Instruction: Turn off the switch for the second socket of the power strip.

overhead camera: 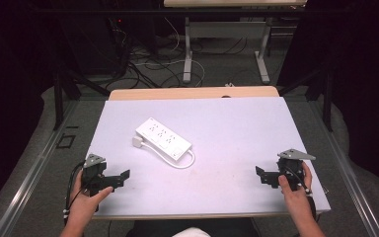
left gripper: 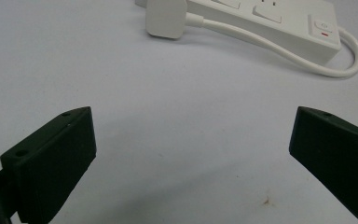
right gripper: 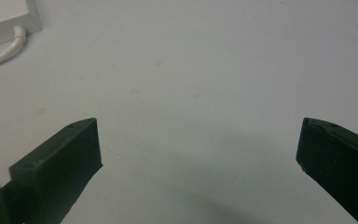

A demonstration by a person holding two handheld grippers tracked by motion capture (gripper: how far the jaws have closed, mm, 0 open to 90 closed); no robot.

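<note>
In the high view, the left gripper (overhead camera: pixel 121 177) sits at the lower left of the frame, held in a hand (overhead camera: pixel 86 200) over the near edge of the table (overhead camera: pixel 237 123). Its own view shows the two black, blocky jaws standing wide apart with only bare matte surface between them; they hold nothing.

Just left of the frame's centre in the high view lies the power strip (overhead camera: pixel 163 138), a flat white plastic bar with rounded corners. Its long axis runs diagonally from upper left to lower right. No brand or writing can be read on it; in the left gripper view, a switch (left gripper: pixel 323 26) with a small red mark sits at its right end. A smooth white cable (overhead camera: pixel 185 160) leaves the lower-right end, loops round and runs back along the near side to a squarish white plug (overhead camera: pixel 137 141) lying flat just beside the upper-left end.

At the lower right, the right gripper (overhead camera: pixel 260 174) points leftward toward the strip, well apart from it. Its jaws are also spread wide and empty above the pale, faintly speckled tabletop.
</note>
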